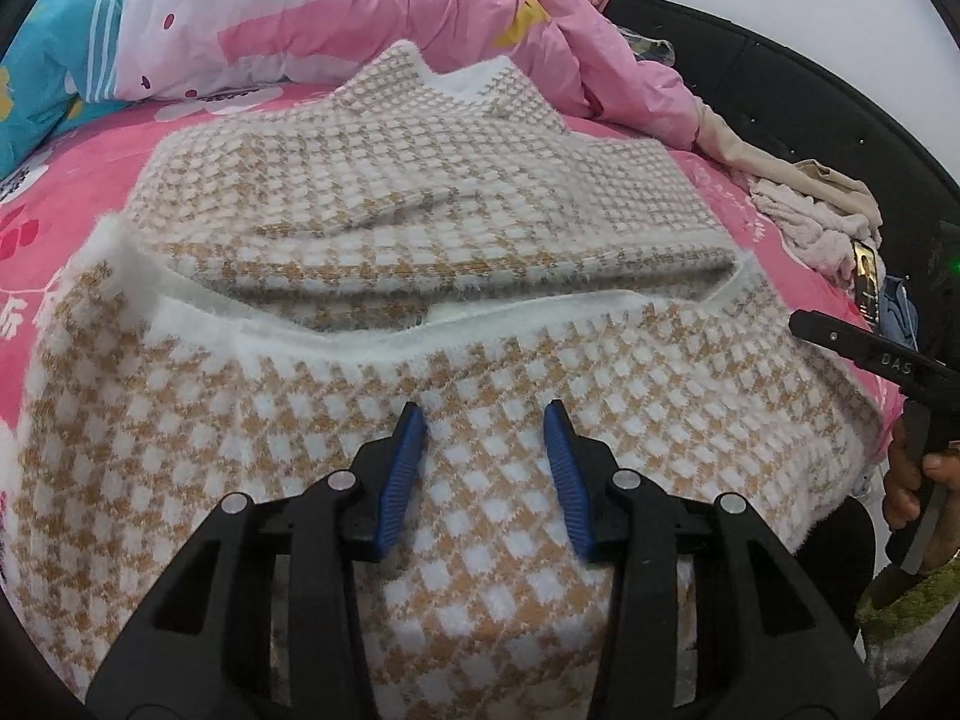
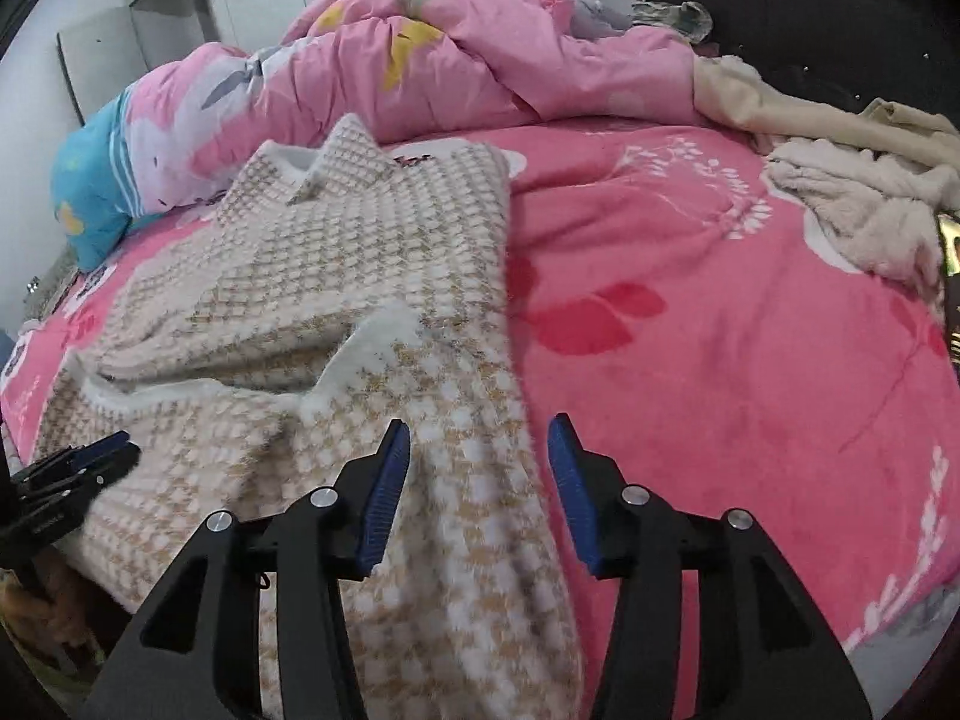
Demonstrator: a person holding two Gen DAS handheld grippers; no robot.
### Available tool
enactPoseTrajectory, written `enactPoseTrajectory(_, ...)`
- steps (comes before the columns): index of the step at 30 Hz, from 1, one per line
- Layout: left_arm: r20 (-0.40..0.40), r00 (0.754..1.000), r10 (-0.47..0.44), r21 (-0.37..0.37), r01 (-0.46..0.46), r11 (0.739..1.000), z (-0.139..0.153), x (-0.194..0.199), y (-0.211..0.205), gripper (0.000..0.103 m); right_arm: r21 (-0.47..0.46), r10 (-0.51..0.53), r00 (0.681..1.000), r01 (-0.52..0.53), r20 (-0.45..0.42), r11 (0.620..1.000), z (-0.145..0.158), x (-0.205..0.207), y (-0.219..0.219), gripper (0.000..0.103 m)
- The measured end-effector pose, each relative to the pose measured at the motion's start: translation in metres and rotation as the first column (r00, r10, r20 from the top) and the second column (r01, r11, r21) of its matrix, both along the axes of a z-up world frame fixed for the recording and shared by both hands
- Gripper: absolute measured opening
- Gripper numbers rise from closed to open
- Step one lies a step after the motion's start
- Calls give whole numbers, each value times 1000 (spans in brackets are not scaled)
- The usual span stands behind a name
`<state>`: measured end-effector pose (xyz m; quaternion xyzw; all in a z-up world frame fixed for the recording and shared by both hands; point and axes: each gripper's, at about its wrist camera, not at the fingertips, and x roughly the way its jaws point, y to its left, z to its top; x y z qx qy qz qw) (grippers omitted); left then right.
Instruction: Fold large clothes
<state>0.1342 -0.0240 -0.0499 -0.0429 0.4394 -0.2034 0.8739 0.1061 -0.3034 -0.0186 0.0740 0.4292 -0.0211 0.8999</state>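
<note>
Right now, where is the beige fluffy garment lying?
In the right wrist view the beige fluffy garment lies at the far right of the pink bedsheet, beside the dark headboard.

left claw (image 1: 485, 417) – jaws apart over checked sweater (image 1: 420, 276) | pink bedsheet (image 1: 78, 180) | right claw (image 1: 801, 324) at right edge

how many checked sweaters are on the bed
1. The tan-and-white checked sweater lies partly folded on the pink bedsheet, near the bed's front edge. The beige clothes heaped at the far right are plain; they could hide more.
</note>
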Motion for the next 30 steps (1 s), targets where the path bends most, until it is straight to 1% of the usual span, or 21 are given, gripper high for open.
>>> enactPoseTrajectory(1, 0, 1000, 3, 5, -3, 1000, 0, 0, -1, 41, 2, 15, 1000, -15, 12, 1000, -1, 0, 3, 46)
enactPoseTrajectory(3, -2, 1000, 10, 8, -10, 1000, 0, 0, -2, 41, -13, 59, 998, -59, 27, 998, -4, 3, 14, 35)
enactPoseTrajectory(4, -3, 1000, 14, 9, -14, 1000, 0, 1, -3, 41, -33, 69, 997, -68, 28, 997, -4, 3, 20, 25)
enactPoseTrajectory(5, -3, 1000, 17, 10, -17, 1000, -1, 1, -3, 40, -76, 64, 997, -61, 41, 995, -4, 2, 24, 11)
enactPoseTrajectory(6, -2, 1000, 20, 12, -20, 1000, -1, 1, -3, 40, -102, 57, 997, -51, 54, 993, -2, 0, 26, 10)
enactPoseTrajectory(8, 1, 1000, 21, 16, -21, 1000, 0, 2, -5, 38, -80, 34, 992, -24, 123, 997, 12, -10, 22, 7)
enactPoseTrajectory(11, 14, 1000, 13, 26, -14, 1000, 3, 1, -7, 37, -81, -14, 976, 33, 218, 996, 32, -26, 16, 7)
enactPoseTrajectory(12, 17, 1000, 13, 28, -13, 1000, 4, 1, -8, 37, -78, -24, 975, 42, 223, 996, 33, -27, 15, 7)
enactPoseTrajectory(14, 17, 1000, 13, 41, -14, 999, 3, 2, -9, 37, -83, -41, 982, 57, 186, 995, 18, -20, 12, 7)
enactPoseTrajectory(15, 16, 1000, 14, 49, -15, 999, 3, 2, -10, 37, -94, -47, 988, 61, 147, 994, 4, -12, 9, 7)
enactPoseTrajectory(16, 15, 1000, 14, 54, -15, 998, 2, 3, -11, 37, -106, -44, 996, 52, 78, 993, -16, -1, 5, 8)
enactPoseTrajectory(17, 14, 1000, 13, 59, -14, 998, 2, 4, -12, 37, -106, -46, 998, 50, 45, 993, -28, 4, 2, 10)
enactPoseTrajectory(18, 13, 1000, 11, 62, -12, 998, 1, 4, -13, 37, -105, -50, 998, 54, 41, 993, -32, 5, -1, 13)
enactPoseTrajectory(20, 11, 1000, 11, 68, -12, 998, 1, 5, -13, 37, -121, -69, 996, 75, 50, 990, -22, 0, -4, 31)
enactPoseTrajectory(22, 7, 1000, 10, 59, -10, 998, 1, 6, -11, 37, -94, -88, 994, 94, 69, 991, 0, -13, -10, 36)
enactPoseTrajectory(24, 6, 1000, 8, 52, -8, 999, 1, 6, -9, 37, -72, -100, 988, 109, 121, 991, 22, -31, -12, 36)
enactPoseTrajectory(25, 7, 1000, 6, 52, -6, 999, 1, 5, -9, 37, -53, -79, 985, 88, 153, 995, 34, -41, -9, 36)
enactPoseTrajectory(27, 8, 1000, 2, 49, -2, 999, 0, 6, -8, 37, -5, 20, 979, -19, 200, 1000, 53, -57, 9, 36)
enactPoseTrajectory(28, 7, 1000, 0, 46, 0, 999, 0, 6, -8, 37, 17, 76, 976, -81, 204, 997, 55, -60, 21, 36)
enactPoseTrajectory(29, 4, 1000, -2, 42, 2, 999, -1, 7, -7, 37, 46, 167, 968, -178, 190, 983, 54, -62, 38, 36)
enactPoseTrajectory(30, 3, 1000, -6, 40, 5, 999, -1, 7, -6, 37, 57, 222, 959, -235, 175, 970, 49, -61, 50, 36)
